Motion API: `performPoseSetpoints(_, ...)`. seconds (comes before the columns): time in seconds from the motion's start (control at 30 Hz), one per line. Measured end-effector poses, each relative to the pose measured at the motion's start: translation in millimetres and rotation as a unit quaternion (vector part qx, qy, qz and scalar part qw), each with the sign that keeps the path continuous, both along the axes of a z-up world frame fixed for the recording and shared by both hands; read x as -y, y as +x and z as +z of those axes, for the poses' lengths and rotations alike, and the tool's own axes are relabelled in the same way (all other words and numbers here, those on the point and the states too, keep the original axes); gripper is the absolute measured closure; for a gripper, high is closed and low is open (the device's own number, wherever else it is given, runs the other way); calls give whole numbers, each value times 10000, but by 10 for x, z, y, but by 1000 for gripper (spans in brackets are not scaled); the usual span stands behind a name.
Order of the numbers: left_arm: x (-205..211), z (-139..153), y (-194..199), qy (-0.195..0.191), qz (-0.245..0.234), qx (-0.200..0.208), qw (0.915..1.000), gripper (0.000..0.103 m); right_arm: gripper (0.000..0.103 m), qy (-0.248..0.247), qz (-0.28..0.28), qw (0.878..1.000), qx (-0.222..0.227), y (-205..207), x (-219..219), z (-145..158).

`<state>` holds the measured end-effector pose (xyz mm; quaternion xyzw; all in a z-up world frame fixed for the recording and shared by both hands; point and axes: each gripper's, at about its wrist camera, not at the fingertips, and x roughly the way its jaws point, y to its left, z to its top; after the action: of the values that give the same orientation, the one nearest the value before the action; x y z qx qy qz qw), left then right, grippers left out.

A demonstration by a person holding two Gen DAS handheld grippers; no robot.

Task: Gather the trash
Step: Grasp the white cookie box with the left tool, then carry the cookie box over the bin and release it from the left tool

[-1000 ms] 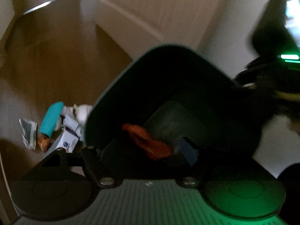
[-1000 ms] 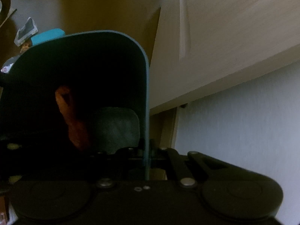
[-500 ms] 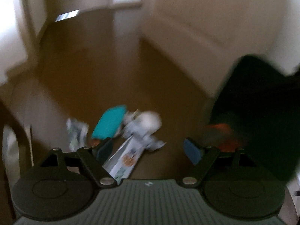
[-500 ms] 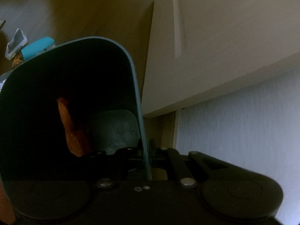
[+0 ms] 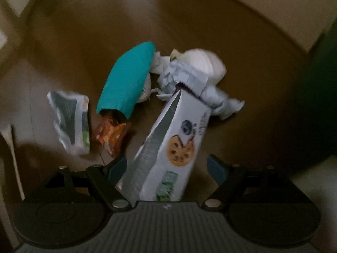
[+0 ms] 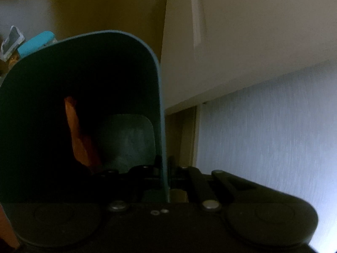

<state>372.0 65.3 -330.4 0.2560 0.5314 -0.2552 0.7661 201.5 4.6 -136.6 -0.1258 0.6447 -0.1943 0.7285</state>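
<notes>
Dark brown wood floor, glossy, with pale light patches near the top left. Cream door with a raised panel strip, standing above the floor edge. Pale grey textured wall to its right. Thin white stick-like thing at the left edge, blurred, unclear what.

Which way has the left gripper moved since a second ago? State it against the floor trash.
Yes: the left gripper left the bin and came down over the floor pile, its open jaws now around the cookie box.
</notes>
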Motion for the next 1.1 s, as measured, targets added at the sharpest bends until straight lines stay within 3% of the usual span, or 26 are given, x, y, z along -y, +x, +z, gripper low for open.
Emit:
performPoseSetpoints(0.07, 56, -179, 53, 302, -127, 181, 9993, 19, 99, 16, -86, 10000, -19, -9, 38, -14)
performPoseSetpoints(0.2, 83, -454, 101, 644, -150, 92, 9978, 19, 97, -20, -209, 9998, -70, -16, 46, -47)
performPoseSetpoints(0.27, 41, -476, 104, 533, -46, 61, 9986, 20, 97, -18, -218, 9997, -80, -20, 48, -48)
performPoseSetpoints(0.33, -11, -456, 125, 408, 133, 14, 9991, 30, 97, -21, -184, 9998, -73, -16, 27, -46)
performPoseSetpoints(0.37, -38, -443, 130, 331, 189, -31, 9993, 44, 98, -26, -163, 9998, -61, -10, 20, -42)
performPoseSetpoints(0.57, -235, -318, 136, 216, 743, -100, 9970, 55, 99, 5, -74, 10000, 5, -8, -21, -27)
performPoseSetpoints(0.77, -356, 172, -17, -219, 1077, -183, 9938, 58, 99, 8, 94, 9998, 156, -15, -62, 6)
performPoseSetpoints(1.1, -384, 1577, -517, -1425, 899, -145, 9856, 58, 98, 39, 153, 9993, 353, -7, 10, 25)
